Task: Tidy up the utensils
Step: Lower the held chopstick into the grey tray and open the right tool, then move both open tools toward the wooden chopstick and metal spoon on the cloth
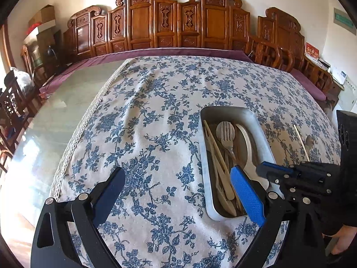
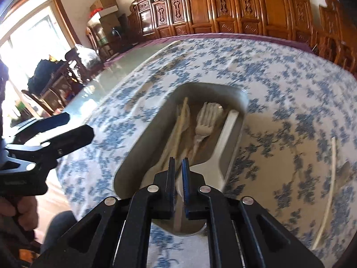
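Note:
A metal tray (image 1: 206,167) sits on the blue-flowered tablecloth and holds chopsticks (image 1: 217,149), a fork (image 1: 227,138) and spoons. My left gripper (image 1: 178,192) is open and empty, just left of the tray's near end. My right gripper (image 2: 178,174) hovers over the tray's (image 2: 239,102) near end with its jaws nearly together; a pale utensil shows between them, but the blur hides whether they grip it. It shows from the side in the left wrist view (image 1: 265,167). A loose chopstick (image 1: 301,141) and a spoon (image 1: 309,141) lie on the cloth right of the tray.
Bare glass tabletop (image 1: 67,116) lies left of the cloth. Carved wooden benches (image 1: 178,22) line the far wall and right side. Chairs and boxes stand at the far left.

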`<action>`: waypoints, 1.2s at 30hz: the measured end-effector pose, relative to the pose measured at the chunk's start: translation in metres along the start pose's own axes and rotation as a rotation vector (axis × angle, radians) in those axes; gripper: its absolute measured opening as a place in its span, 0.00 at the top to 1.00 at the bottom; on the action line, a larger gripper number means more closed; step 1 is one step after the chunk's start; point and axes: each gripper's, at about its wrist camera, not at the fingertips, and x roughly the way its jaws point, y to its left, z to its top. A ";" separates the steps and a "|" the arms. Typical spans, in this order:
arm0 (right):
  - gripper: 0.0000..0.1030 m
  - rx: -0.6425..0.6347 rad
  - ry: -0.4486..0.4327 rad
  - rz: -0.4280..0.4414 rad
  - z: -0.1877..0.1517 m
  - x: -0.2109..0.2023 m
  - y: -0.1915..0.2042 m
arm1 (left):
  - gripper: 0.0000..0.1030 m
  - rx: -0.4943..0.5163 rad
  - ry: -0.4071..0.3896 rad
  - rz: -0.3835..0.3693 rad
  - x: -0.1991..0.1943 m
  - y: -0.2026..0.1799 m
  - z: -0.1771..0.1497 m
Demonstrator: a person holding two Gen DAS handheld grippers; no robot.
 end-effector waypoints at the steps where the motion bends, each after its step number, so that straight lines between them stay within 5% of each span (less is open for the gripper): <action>1: 0.91 -0.010 -0.003 -0.002 0.000 -0.001 0.002 | 0.11 0.000 0.000 0.001 0.000 0.000 0.000; 8: 0.91 -0.033 -0.063 0.005 -0.002 -0.027 -0.003 | 0.11 0.002 0.003 0.001 -0.001 0.000 -0.001; 15: 0.91 -0.070 -0.111 -0.129 -0.012 -0.078 -0.059 | 0.11 0.024 -0.011 -0.045 -0.006 -0.024 0.003; 23: 0.91 -0.012 -0.113 -0.299 -0.034 -0.115 -0.147 | 0.11 0.064 -0.027 -0.114 -0.008 -0.074 0.009; 26: 0.76 0.020 -0.114 -0.344 -0.042 -0.119 -0.175 | 0.11 0.086 -0.025 -0.139 -0.006 -0.096 0.008; 36: 0.73 0.131 -0.104 -0.403 -0.072 -0.116 -0.228 | 0.11 0.187 0.011 -0.220 0.022 -0.183 0.009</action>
